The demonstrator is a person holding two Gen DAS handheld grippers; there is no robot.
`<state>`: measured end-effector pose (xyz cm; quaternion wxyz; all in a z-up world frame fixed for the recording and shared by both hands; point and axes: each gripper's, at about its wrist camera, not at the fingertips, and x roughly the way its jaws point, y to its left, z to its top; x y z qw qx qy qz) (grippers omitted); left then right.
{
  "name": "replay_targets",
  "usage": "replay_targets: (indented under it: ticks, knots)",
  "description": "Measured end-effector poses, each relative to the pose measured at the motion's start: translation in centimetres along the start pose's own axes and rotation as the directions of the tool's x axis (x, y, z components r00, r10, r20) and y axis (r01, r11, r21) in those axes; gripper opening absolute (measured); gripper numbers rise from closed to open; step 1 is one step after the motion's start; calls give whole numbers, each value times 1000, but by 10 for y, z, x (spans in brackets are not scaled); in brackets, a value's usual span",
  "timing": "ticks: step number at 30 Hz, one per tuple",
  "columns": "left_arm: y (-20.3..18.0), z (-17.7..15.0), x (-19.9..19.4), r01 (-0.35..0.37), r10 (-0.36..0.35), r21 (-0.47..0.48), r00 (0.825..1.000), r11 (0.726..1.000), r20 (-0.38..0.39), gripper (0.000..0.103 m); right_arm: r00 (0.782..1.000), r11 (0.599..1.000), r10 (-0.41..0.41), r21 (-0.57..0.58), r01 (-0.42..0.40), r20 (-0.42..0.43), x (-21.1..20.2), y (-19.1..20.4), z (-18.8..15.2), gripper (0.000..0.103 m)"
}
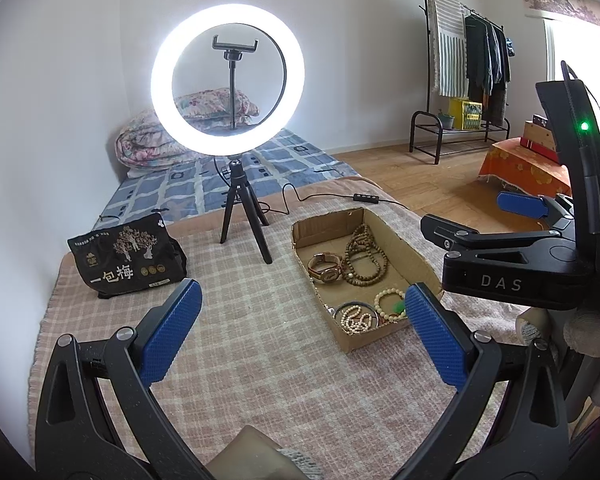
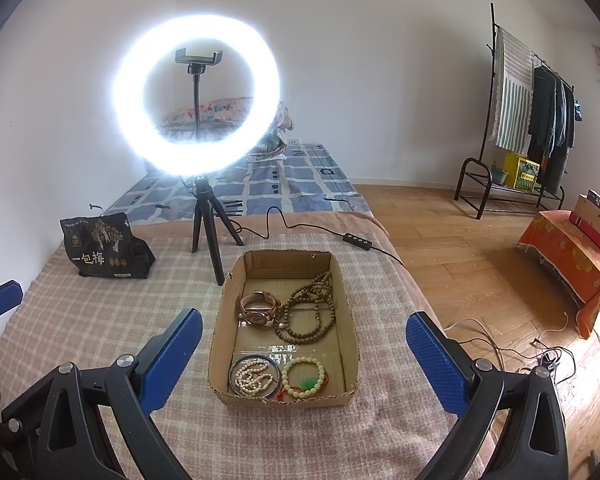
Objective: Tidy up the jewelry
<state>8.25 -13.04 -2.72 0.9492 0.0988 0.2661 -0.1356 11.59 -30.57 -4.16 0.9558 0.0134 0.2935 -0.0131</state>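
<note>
A shallow cardboard tray (image 2: pixel 350 320) (image 1: pixel 416 252) sits on the checked blanket. It holds a brown watch (image 2: pixel 260 308) (image 1: pixel 326 268), a long dark bead necklace (image 2: pixel 310 312) (image 1: pixel 366 256), a pale bead bracelet with a green charm (image 2: pixel 304 376) (image 1: pixel 388 300), and a pearl strand inside a bangle (image 2: pixel 254 374) (image 1: pixel 354 316). My left gripper (image 1: pixel 302 336) is open and empty, left of the tray. My right gripper (image 2: pixel 304 364) is open and empty, its blue fingers astride the tray's near end. The right gripper also shows in the left wrist view (image 1: pixel 496 220).
A lit ring light on a small tripod (image 2: pixel 198 96) (image 1: pixel 228 80) stands behind the tray, its cable and switch (image 2: pixel 358 242) trailing right. A black snack bag (image 2: pixel 100 248) (image 1: pixel 124 256) lies at the left. The blanket's right edge drops to wooden floor.
</note>
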Motion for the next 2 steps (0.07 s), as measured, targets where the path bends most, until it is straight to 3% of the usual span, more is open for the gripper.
replay_targets:
  ticks: [2]
  knots:
    - [1, 0, -1, -3, 3, 0, 1000, 1000, -1, 103, 1000, 1000, 1, 0, -1, -1, 1, 0, 0, 103]
